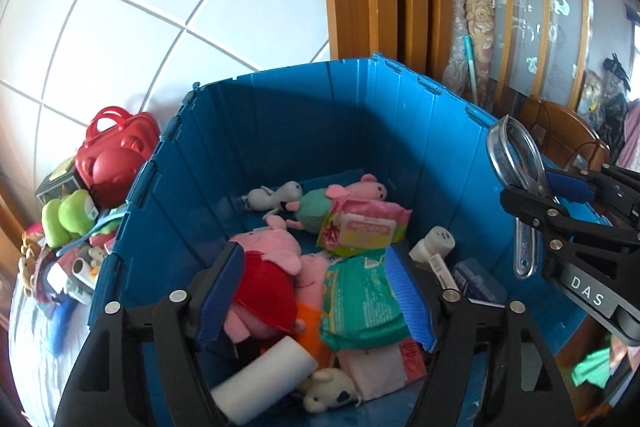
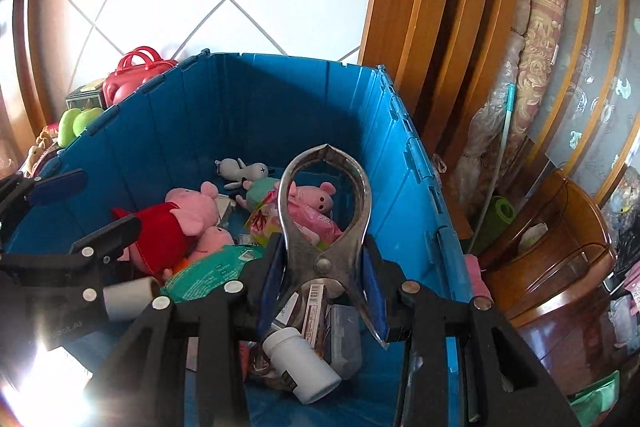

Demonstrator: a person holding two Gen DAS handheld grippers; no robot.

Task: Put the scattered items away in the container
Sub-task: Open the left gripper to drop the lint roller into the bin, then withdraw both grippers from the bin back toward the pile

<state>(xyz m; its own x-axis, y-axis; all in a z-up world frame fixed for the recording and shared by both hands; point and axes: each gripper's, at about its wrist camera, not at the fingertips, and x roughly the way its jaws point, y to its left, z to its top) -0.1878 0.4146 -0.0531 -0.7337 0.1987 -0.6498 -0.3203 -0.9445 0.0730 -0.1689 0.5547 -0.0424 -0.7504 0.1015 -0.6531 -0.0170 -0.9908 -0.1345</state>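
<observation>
- Right gripper point(image 2: 322, 275) at lower centre of its view, pads clamped on metal pliers point(image 2: 326, 223), looped jaws pointing up over blue crate point(image 2: 404, 155).
- Left gripper point(image 1: 316, 297) spread wide at bottom of its view, nothing pinched, above pink pig plush point(image 1: 266, 275) and green wipes pack point(image 1: 360, 301) inside crate.
- White cylinder point(image 1: 262, 379) below, blurred.
- Red toy case point(image 1: 116, 155) at left, outside crate.

Toys point(image 1: 264, 279) crowd the blue bin point(image 1: 280, 131) floor; room above stands open.
</observation>
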